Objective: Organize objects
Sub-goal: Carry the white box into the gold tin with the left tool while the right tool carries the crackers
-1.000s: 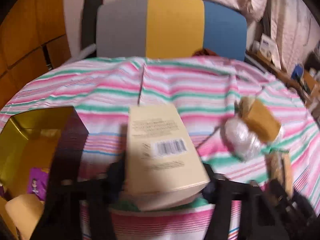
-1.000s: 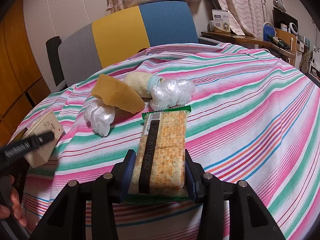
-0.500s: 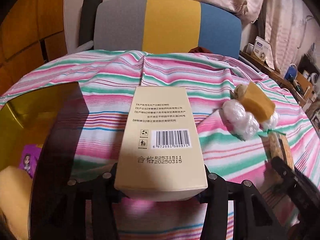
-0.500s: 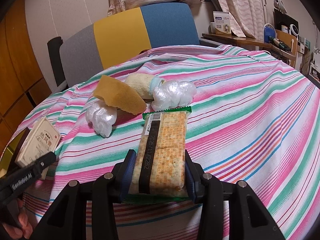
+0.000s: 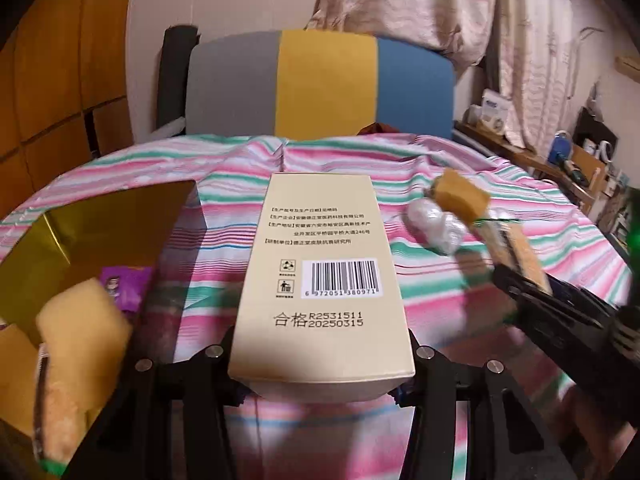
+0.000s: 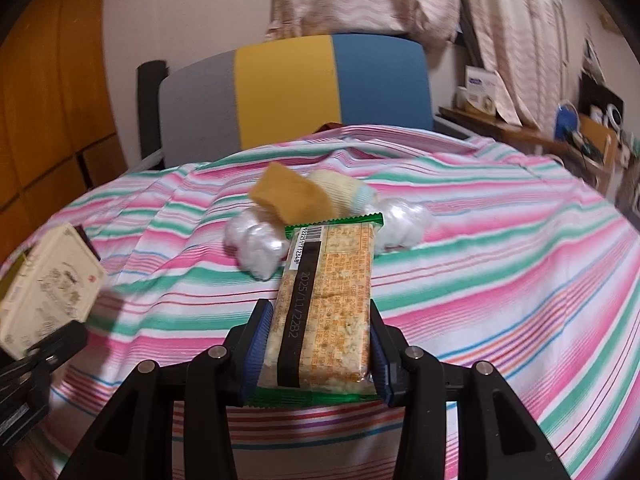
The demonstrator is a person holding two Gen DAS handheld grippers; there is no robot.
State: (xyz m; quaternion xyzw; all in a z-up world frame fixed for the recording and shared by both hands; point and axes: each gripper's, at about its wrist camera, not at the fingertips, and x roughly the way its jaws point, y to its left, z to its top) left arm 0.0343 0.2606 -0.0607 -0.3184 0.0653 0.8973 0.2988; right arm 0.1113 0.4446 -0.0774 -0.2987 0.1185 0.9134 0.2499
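Note:
A cream carton (image 5: 324,280) with a barcode sits lengthwise between the jaws of my left gripper (image 5: 323,354), which is shut on its near end. The carton hangs above the striped cloth, beside an open gold box (image 5: 92,216). In that box lie a yellow sponge (image 5: 80,344) and a purple packet (image 5: 124,284). My right gripper (image 6: 320,356) is shut on a green-edged cracker pack (image 6: 328,304), held just over the cloth. The cream carton (image 6: 48,284) shows at the left edge of the right wrist view.
A brown sponge (image 6: 292,196), a pale rolled sock (image 6: 340,190) and two white plastic-wrapped bundles (image 6: 256,244) lie mid-table. A grey, yellow and blue chair (image 5: 320,84) stands behind the round table (image 6: 500,280). A cluttered shelf (image 6: 560,132) is at the right.
My left gripper has swung the cream carton round until it points straight at the chair. My right gripper has rolled and raised the cracker pack slightly, so it now overlaps the bundles.

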